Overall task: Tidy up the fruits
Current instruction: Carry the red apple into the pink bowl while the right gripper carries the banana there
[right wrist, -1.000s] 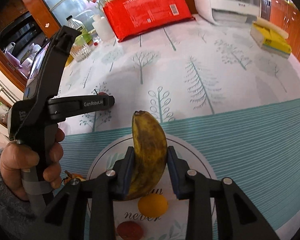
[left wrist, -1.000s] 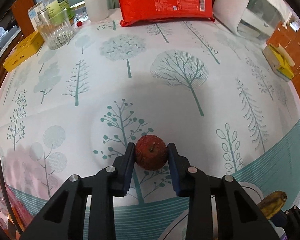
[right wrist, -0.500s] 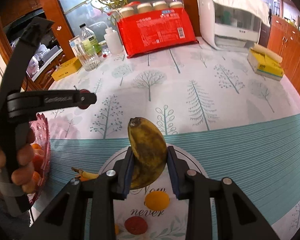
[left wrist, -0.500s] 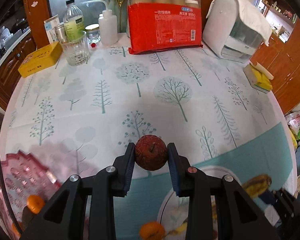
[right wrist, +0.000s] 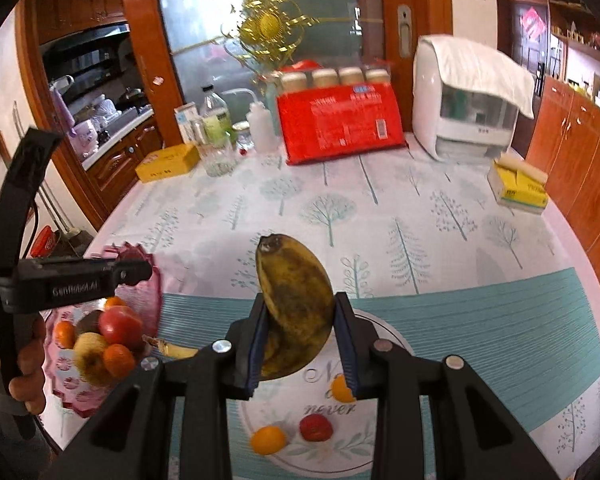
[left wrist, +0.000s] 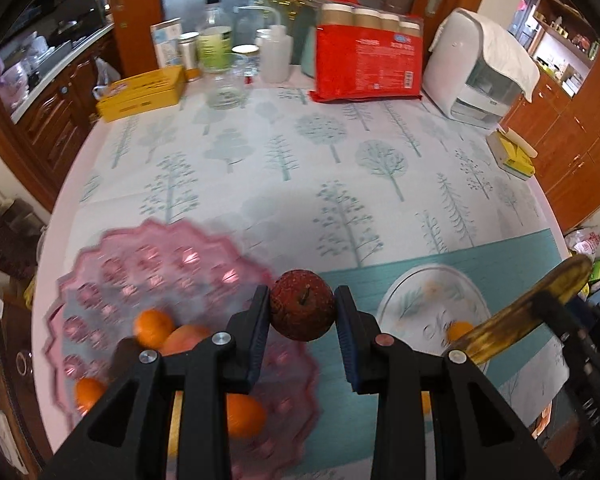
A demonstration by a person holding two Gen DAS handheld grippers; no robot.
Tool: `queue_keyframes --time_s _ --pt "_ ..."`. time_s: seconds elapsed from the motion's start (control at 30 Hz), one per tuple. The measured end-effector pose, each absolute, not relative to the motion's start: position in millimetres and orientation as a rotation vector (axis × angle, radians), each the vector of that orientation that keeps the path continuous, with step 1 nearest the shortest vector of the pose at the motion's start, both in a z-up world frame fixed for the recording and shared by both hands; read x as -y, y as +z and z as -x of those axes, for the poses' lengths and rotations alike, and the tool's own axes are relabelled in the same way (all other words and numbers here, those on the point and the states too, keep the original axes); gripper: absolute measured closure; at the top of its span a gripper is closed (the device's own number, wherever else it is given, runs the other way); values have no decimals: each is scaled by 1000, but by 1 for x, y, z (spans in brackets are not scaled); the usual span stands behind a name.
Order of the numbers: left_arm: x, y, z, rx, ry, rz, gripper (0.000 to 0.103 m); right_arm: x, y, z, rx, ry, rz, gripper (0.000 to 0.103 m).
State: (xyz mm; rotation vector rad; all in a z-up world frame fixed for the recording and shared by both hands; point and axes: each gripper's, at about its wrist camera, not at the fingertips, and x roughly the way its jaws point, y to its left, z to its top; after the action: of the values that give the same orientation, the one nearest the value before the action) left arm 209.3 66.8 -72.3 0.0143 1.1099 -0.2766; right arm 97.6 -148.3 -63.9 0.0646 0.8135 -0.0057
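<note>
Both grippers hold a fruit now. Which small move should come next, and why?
Probably carry the left gripper a little further left, over the pink bowl, and lower it. It is shut on the red fruit, above the bowl's right rim, and other fruits already lie in the bowl.

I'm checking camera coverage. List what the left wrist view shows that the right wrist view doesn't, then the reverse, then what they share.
Only the left wrist view: the dark red fruit clamped in the left gripper, seen head-on.

Only the right wrist view: the hand holding the left gripper, the red fruit on the white plate, and the red apple in the bowl.

Both: the pink bowl of oranges, the spotted banana in the right gripper, the red package and the yellow box.
</note>
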Motion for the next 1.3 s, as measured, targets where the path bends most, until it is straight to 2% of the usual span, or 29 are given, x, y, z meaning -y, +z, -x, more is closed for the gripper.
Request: queue_keyframes --time_s 0.33,0.7,1.03,1.3 --pt "-155 -59 -184 -1105 -209 -5 73 68 -48 -90 -803 92 -23 71" --pt "-233 -69 -183 -1126 -160 1 72 -24 -75 -93 -916 234 25 71" --pt "-256 -81 -191 -1136 -201 -21 72 -64 -126 -102 -1131 297 -109 71" --pt "-251 -98 -198 -1171 -255 -51 72 -64 -136 -111 -1186 171 -136 70"
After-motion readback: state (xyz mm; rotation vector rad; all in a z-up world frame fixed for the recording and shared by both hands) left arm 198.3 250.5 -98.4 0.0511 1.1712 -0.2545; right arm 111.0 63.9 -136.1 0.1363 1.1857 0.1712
